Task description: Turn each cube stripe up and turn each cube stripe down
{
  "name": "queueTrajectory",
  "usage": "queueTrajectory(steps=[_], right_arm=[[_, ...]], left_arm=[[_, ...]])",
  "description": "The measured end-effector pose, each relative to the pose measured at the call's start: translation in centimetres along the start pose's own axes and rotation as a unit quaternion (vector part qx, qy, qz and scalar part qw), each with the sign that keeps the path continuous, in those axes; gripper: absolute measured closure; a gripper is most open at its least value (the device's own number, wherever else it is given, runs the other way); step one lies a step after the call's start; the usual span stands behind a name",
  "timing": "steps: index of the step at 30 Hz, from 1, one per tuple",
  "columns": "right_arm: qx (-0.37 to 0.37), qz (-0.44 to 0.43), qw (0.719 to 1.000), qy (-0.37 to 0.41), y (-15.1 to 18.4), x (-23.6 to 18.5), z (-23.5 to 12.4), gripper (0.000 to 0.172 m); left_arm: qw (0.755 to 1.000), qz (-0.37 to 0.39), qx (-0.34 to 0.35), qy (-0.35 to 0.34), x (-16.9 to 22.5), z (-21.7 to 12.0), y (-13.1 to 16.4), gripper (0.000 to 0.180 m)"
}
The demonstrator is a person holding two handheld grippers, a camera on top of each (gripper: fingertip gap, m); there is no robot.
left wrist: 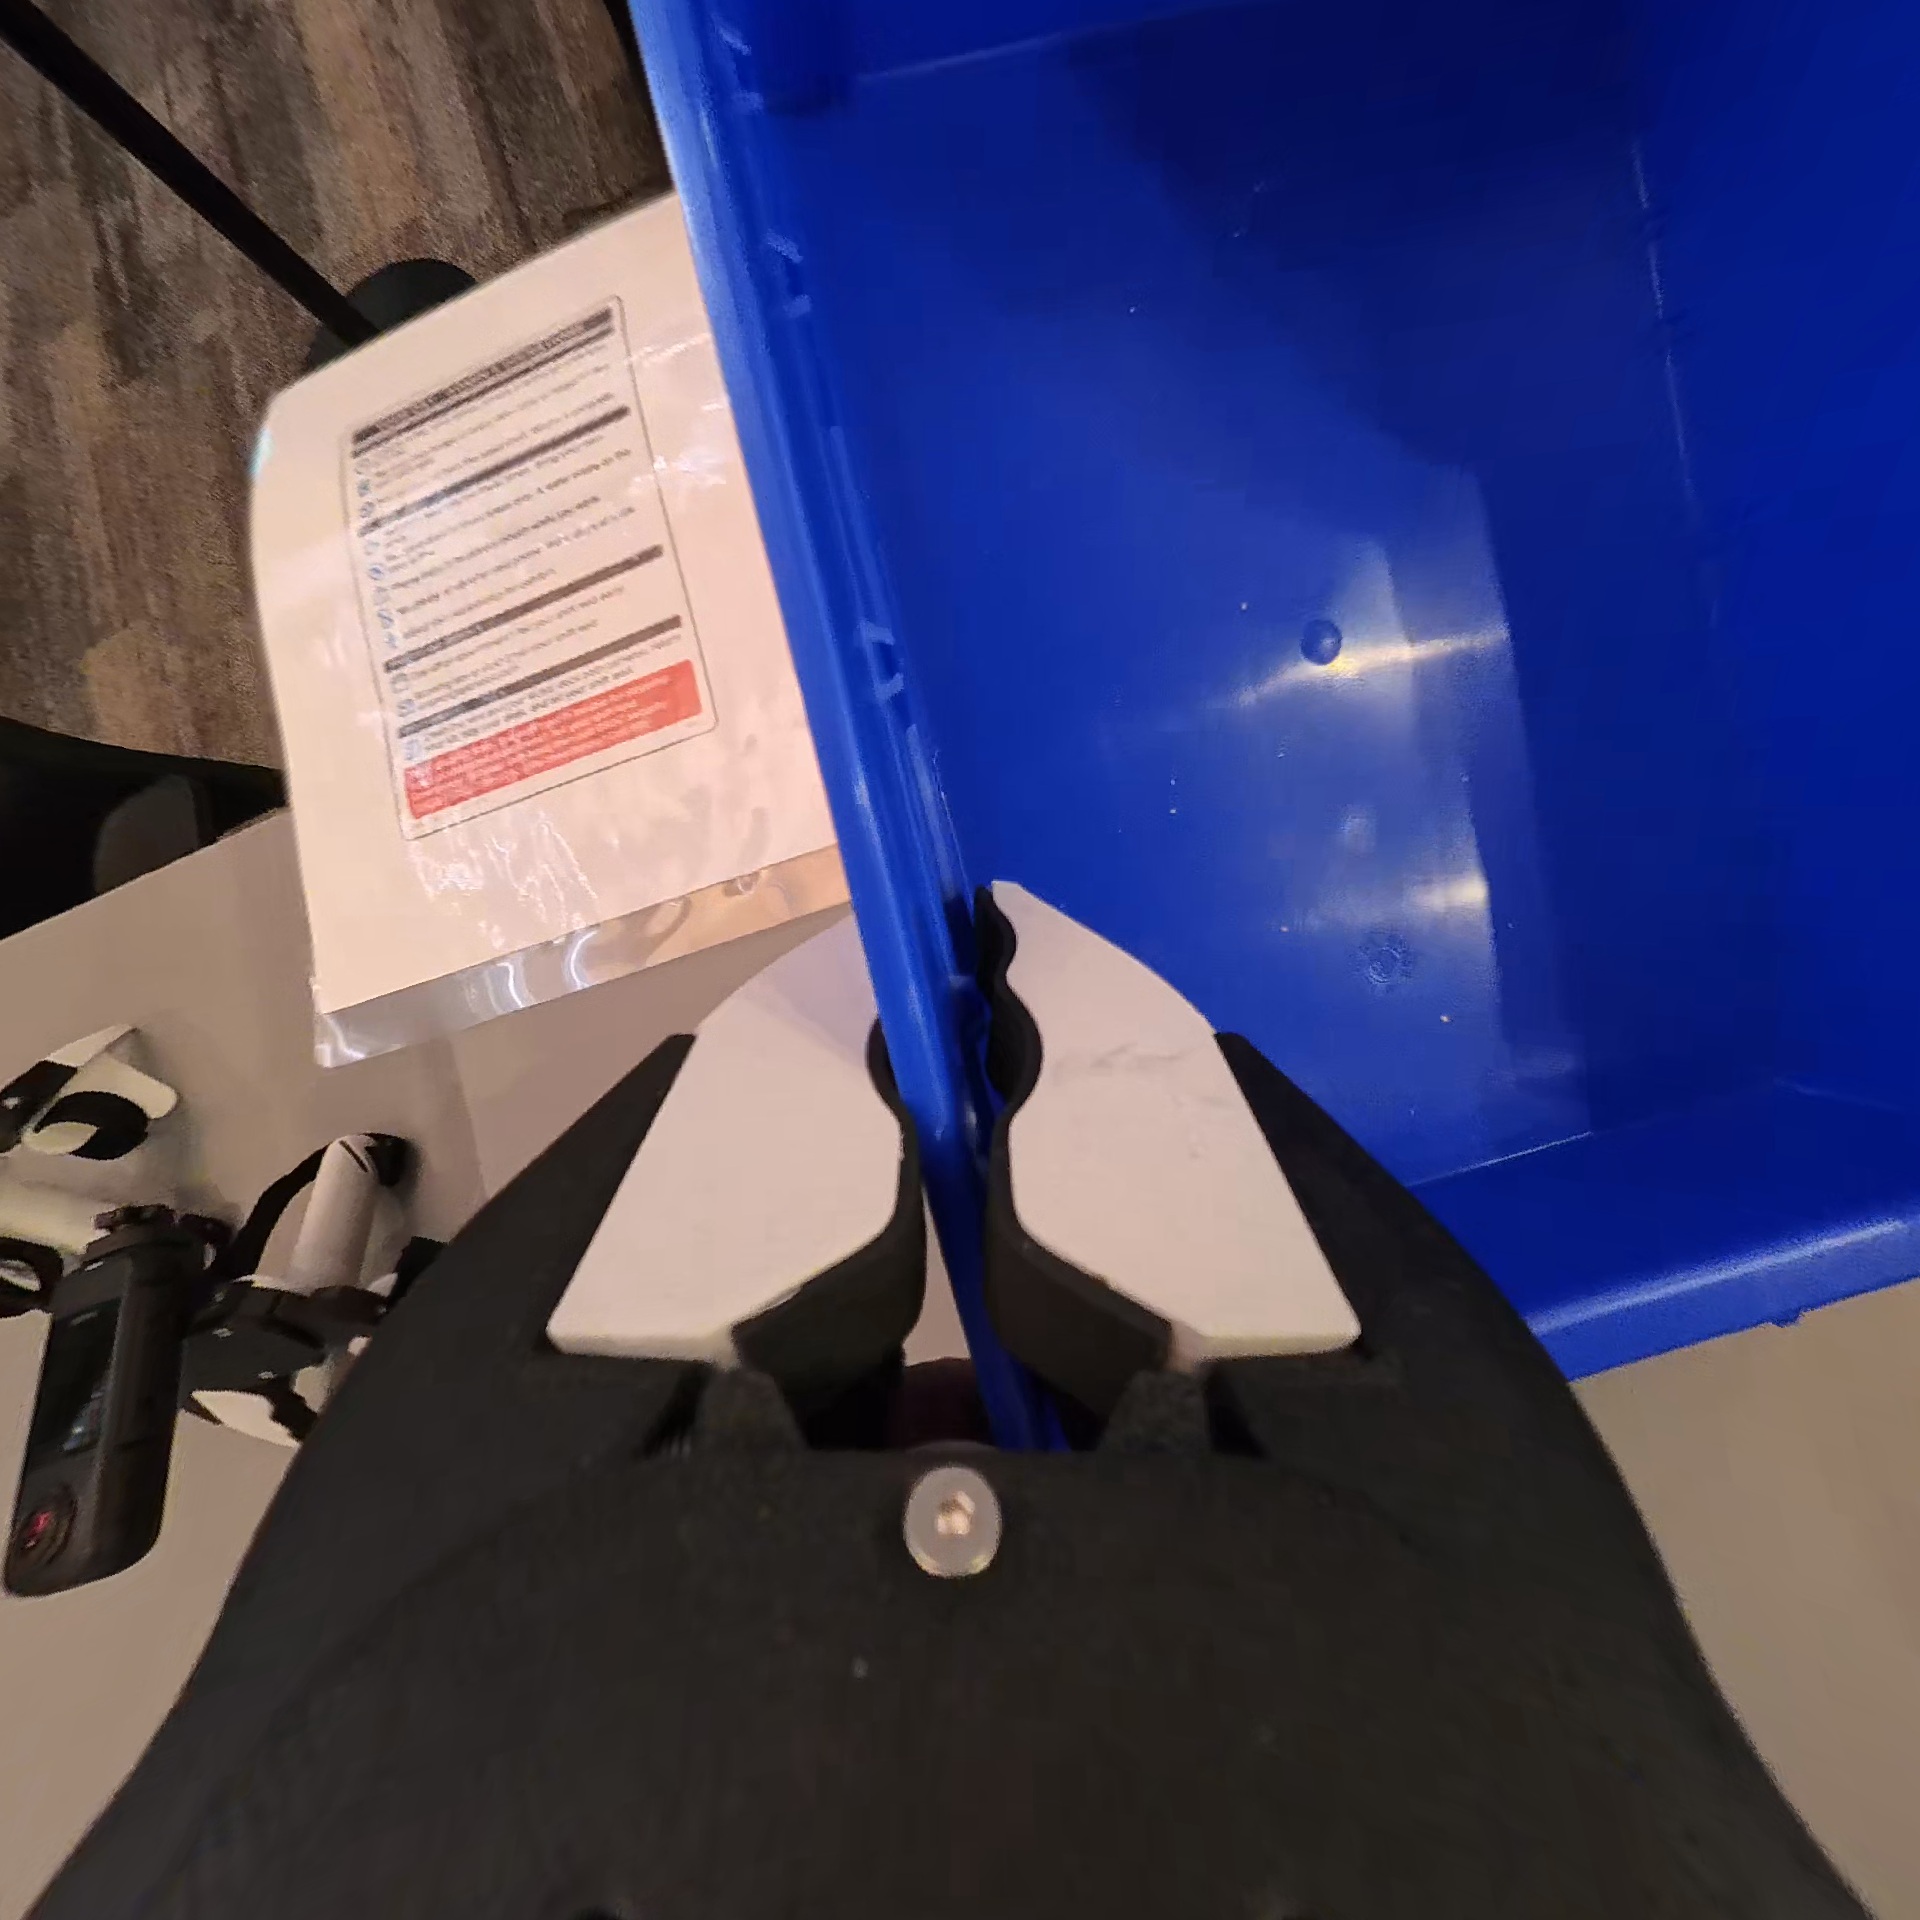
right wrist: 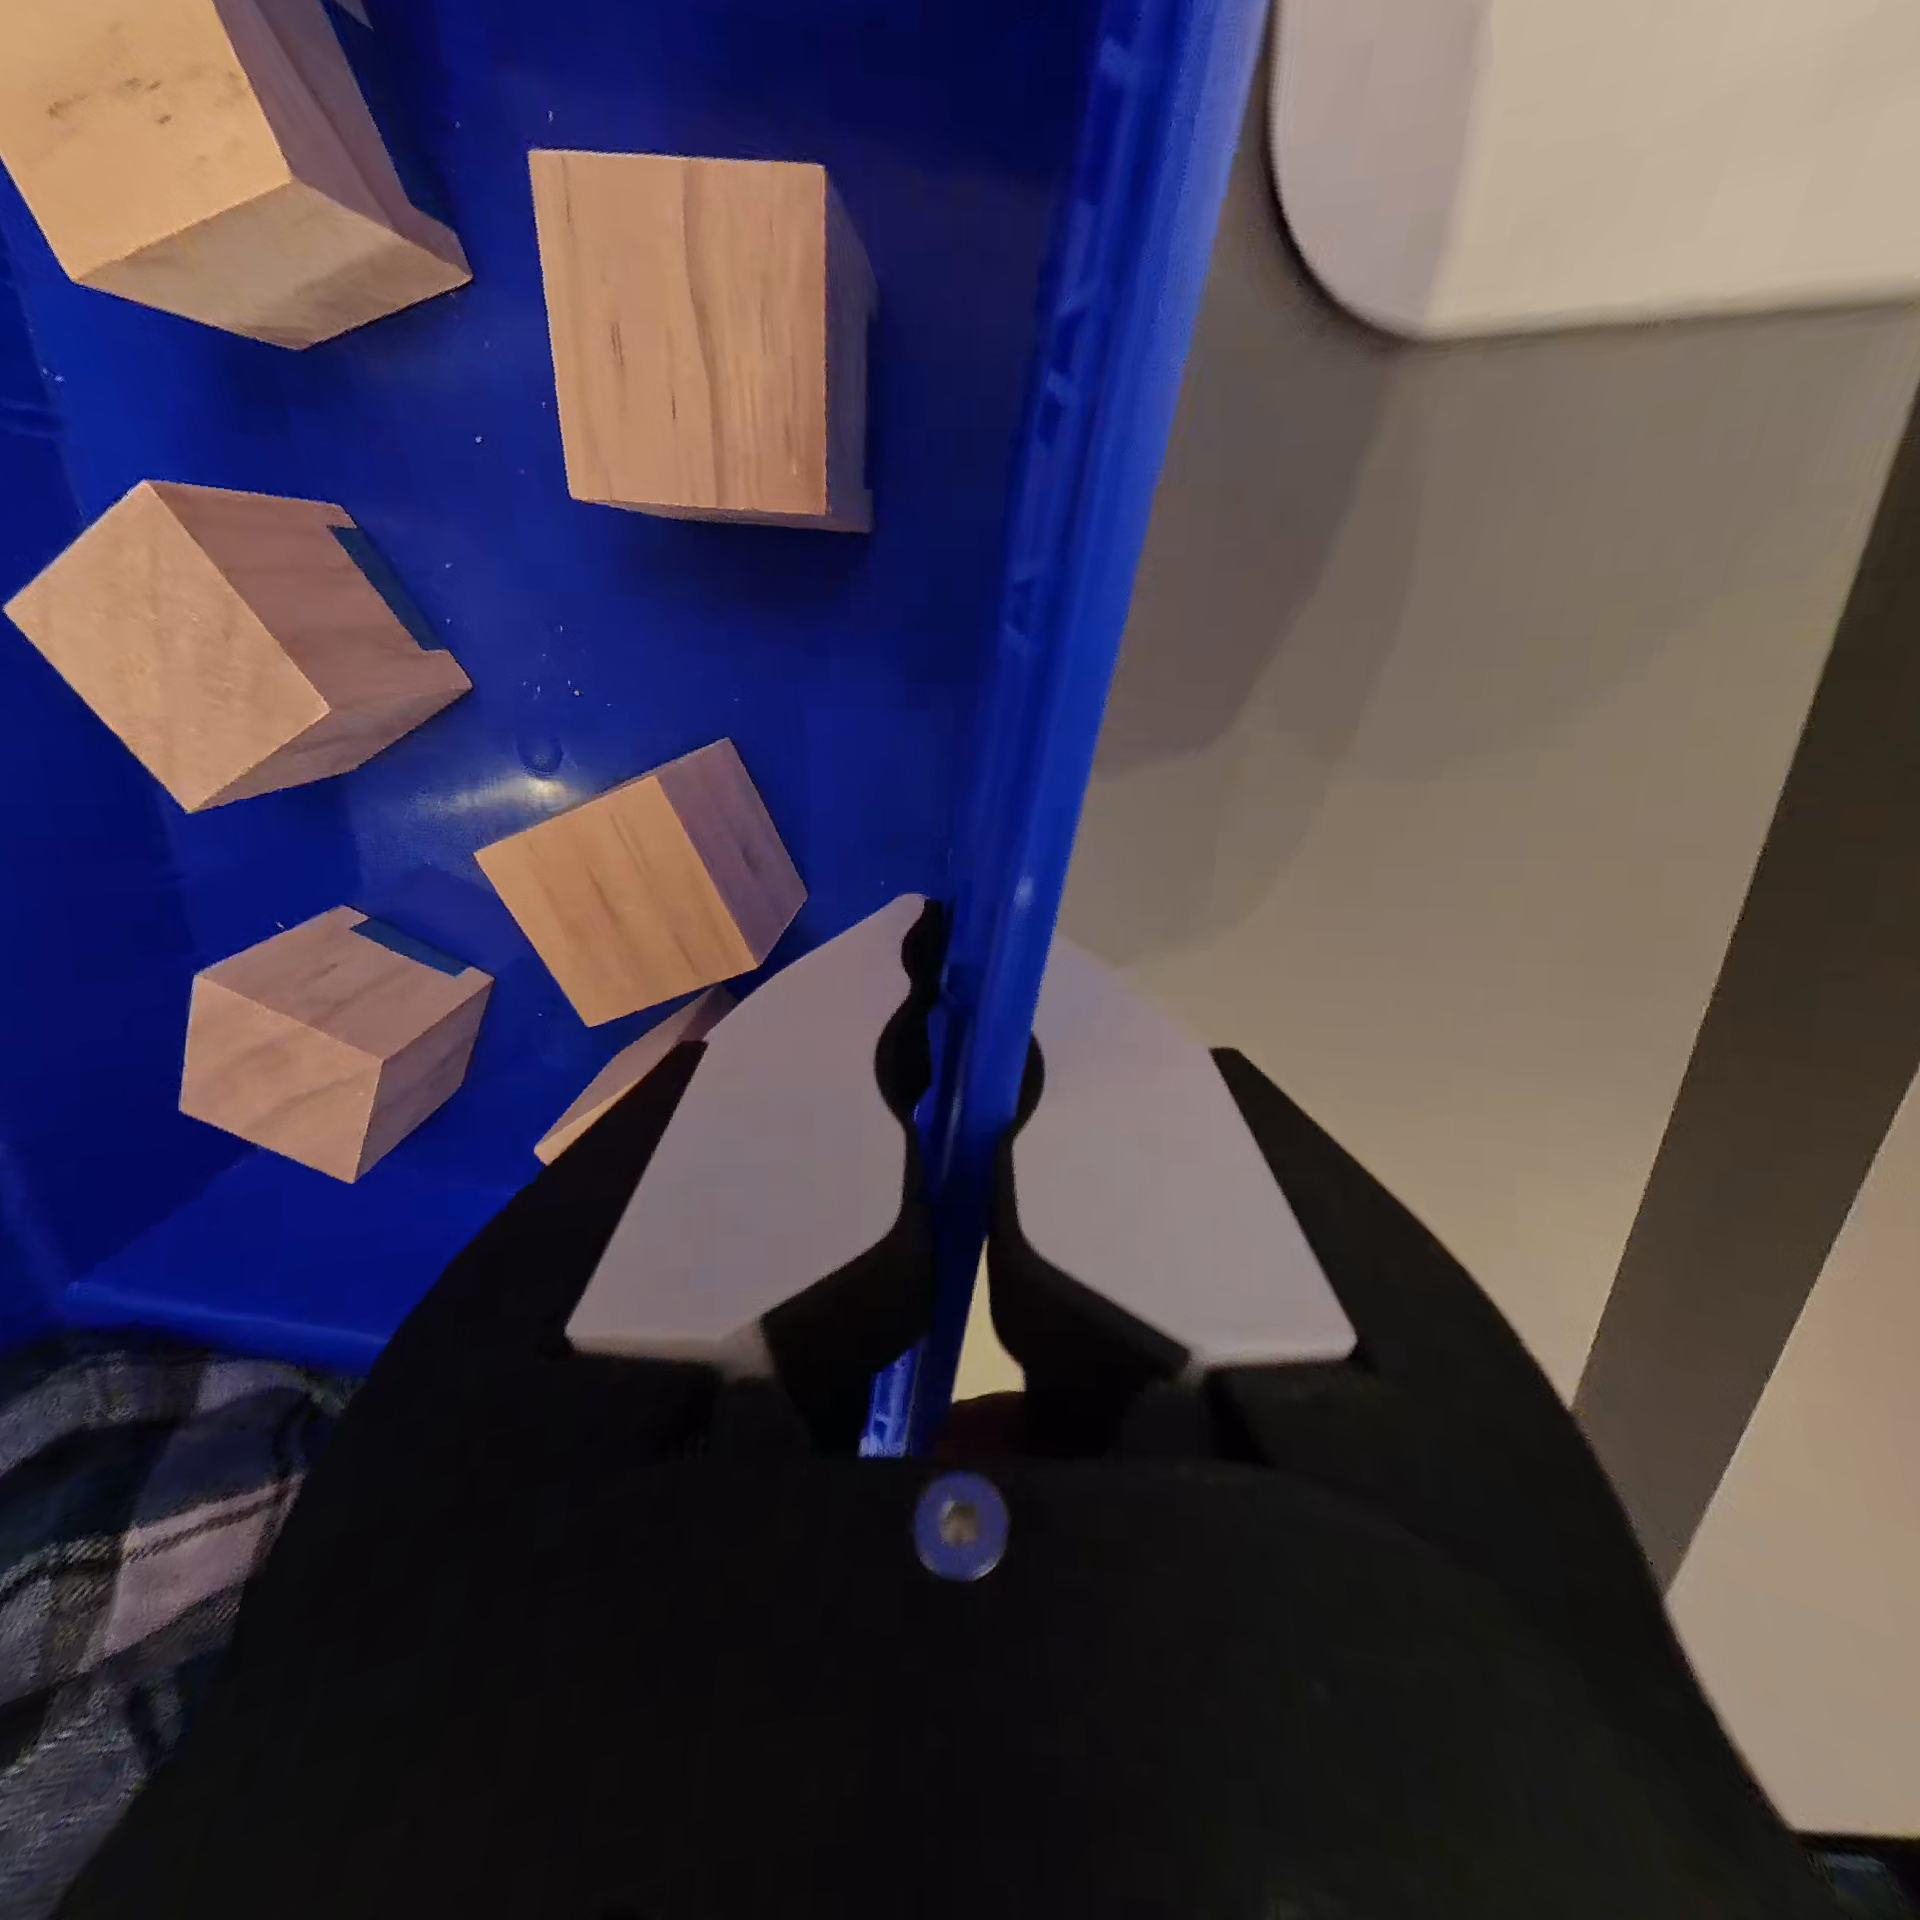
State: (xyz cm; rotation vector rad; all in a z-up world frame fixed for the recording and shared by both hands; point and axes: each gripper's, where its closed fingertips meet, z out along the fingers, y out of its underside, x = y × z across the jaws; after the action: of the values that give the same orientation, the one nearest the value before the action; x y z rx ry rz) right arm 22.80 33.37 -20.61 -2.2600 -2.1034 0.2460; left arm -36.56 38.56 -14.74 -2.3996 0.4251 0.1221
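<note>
Lying in the blue bin (right wrist: 727, 665), wooden cubes (right wrist: 639, 883) sit left of the right gripper's (right wrist: 961, 1029) fingers.

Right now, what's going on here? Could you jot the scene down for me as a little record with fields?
Container: blue plastic bin, open on top
Left gripper: shut on the bin's left wall, one finger inside, one outside
Right gripper: shut on the bin's right wall the same way
Contents: wooden cubes loose on the bin floor, six at least partly visible
Stripes: blue shows at the base of two cubes; no stripe faces up
Nearby: laminated sheet, black camera on white table
</note>
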Motion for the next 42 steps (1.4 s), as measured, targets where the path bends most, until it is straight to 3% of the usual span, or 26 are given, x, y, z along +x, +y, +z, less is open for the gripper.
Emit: queueTrajectory(steps=[1,11,18,24,30,34,42], right_arm=[[-0.001,-0.01,1.0,-0.001,-1.0,-0.4,0.2,0.165],[0.014,-0.06,0.998,0.009,-8.7,-3.6,1.6,0.162],[0.027,-0.078,0.996,0.027,-9.4,-4.0,0.8,0.133],[0.031,-0.04,0.997,0.058,-5.8,-2.4,-2.5,0.13],[-0.023,0.003,1.0,-0.017,-0.1,-3.6,-2.3,0.142],[-0.062,-0.01,0.997,-0.049,-0.3,-4.1,-0.3,0.165],[-0.069,-0.034,0.996,-0.036,-1.2,-3.8,0.4,0.167]], left_arm=[[1.0,0.002,0.004,-0.007,-0.2,-0.2,-0.1,0.174],[0.998,0.012,0.026,-0.06,-2.0,-1.9,-0.7,0.174],[0.996,0.018,0.039,-0.081,-2.7,-2.7,-1.1,0.174],[0.993,0.017,0.052,-0.102,-3.5,-3.5,-1.3,0.174],[0.992,0.016,0.059,-0.113,-3.8,-4.1,-1.4,0.174],[0.991,0.022,0.061,-0.119,-3.8,-4.3,-1.6,0.174],[0.99,0.02,0.067,-0.124,-4.1,-4.9,-1.7,0.174]])
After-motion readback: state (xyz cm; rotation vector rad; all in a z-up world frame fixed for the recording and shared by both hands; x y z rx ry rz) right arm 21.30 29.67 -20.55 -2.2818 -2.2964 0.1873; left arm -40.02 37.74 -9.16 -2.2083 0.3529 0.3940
